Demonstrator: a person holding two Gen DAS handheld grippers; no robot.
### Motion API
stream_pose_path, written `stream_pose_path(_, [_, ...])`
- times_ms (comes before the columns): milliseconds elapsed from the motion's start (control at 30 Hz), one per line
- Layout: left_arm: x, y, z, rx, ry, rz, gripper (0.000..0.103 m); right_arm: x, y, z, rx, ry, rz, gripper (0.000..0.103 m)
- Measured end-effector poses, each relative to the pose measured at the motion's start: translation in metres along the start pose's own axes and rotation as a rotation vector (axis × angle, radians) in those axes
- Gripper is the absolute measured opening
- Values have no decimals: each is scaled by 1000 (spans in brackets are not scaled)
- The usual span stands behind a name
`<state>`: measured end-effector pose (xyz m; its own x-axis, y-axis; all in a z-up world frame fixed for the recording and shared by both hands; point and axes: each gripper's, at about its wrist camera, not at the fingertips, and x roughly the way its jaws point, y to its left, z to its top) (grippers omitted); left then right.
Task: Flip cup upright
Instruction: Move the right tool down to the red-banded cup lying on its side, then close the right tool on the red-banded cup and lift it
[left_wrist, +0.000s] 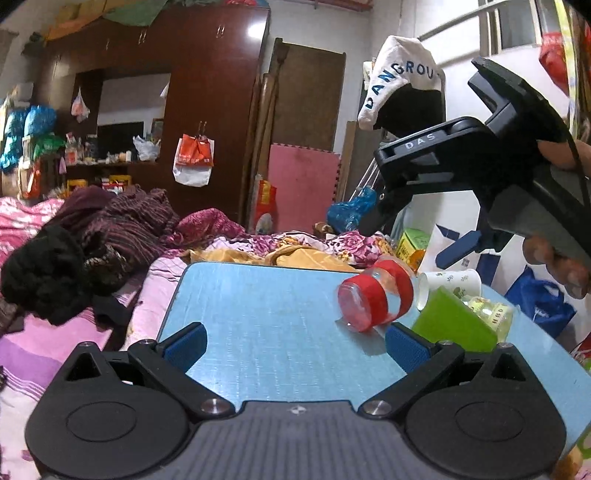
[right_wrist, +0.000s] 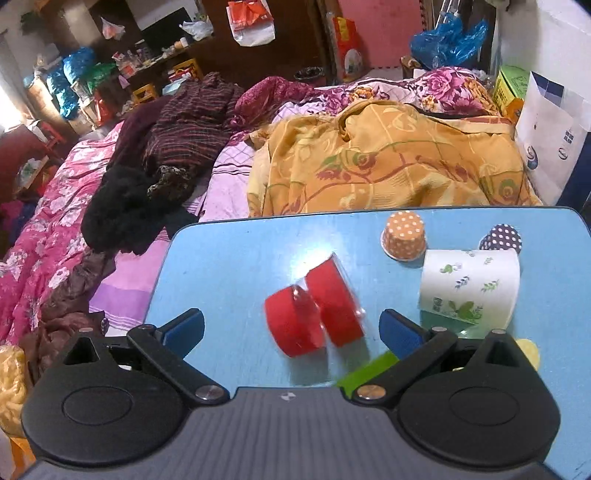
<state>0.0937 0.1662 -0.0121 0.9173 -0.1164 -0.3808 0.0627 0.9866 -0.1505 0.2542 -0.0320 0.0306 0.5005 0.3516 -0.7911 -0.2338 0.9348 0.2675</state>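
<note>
A clear plastic cup with two red bands (right_wrist: 316, 304) lies on its side on the blue table (right_wrist: 221, 258); it also shows in the left wrist view (left_wrist: 375, 293). My right gripper (right_wrist: 291, 328) is open, hovering above the table with the cup between its blue pads (right_wrist: 397, 330), not touching. My left gripper (left_wrist: 295, 341) is open and empty, low over the table, with the cup just ahead of its right pad (left_wrist: 406, 345). The right gripper's body (left_wrist: 480, 162) shows high at the right in the left wrist view.
A white floral paper cup (right_wrist: 469, 286) lies on its side. An orange dotted cup (right_wrist: 404, 234) and a dark dotted cup (right_wrist: 502, 238) stand upside down. A green cup (left_wrist: 456, 321) lies beside the red one. Bedding and clothes (right_wrist: 369, 155) border the table.
</note>
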Motion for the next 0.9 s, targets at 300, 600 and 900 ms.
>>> stream_pose_path(300, [-4, 25, -9, -62, -19, -70, 103, 29, 16, 13, 36, 127, -41, 97])
stream_pose_path(600, [-1, 40, -15, -95, -20, -93, 103, 50, 9, 22, 98, 172, -121, 94])
stream_pose_path(900, [11, 41, -18, -101, 13, -90, 103, 66, 1, 30, 112, 186, -137, 86])
